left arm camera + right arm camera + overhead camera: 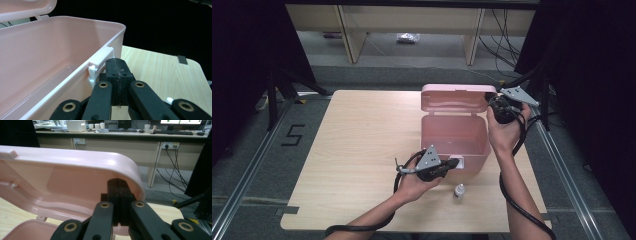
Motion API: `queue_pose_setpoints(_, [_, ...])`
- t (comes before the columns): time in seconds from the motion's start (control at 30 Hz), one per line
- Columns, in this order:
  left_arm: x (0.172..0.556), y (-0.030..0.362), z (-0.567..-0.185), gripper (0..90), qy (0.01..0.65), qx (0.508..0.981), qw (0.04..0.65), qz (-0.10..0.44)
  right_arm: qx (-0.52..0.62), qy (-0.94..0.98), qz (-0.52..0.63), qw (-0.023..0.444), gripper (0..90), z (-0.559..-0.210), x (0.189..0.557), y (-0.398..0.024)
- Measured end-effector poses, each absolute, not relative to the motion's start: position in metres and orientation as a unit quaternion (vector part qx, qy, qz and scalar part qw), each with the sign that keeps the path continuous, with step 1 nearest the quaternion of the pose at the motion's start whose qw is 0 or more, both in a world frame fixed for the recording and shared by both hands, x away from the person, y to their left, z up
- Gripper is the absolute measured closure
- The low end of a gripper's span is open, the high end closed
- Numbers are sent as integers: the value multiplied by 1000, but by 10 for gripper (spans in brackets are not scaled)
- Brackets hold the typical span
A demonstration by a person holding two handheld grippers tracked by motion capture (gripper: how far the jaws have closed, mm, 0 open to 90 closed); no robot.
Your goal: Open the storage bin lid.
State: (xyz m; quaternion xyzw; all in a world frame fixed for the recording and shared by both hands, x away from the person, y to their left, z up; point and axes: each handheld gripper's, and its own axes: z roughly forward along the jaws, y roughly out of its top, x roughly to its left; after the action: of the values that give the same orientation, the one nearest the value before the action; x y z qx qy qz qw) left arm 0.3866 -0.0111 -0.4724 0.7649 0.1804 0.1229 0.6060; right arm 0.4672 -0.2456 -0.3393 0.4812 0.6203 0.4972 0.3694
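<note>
Your left claw is shut tight, its tip touching the front latch of the pink box on the counter. Your right claw is shut too, pressed against the inside of the open lid.

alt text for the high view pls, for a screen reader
A person at a wooden table works on an open pink box with a gripper in each hand. The shut left gripper is at the latch on the box's near wall, and the shut right gripper is at the corner of the raised lid. A small white bottle stands in front of the box.
</note>
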Motion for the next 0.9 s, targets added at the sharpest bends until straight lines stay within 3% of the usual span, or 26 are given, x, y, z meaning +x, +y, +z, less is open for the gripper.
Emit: queue_pose_setpoints(0.9, [387,-11,-473,898,181,765,606,122,497,621,487,361,900,-341,477,-245])
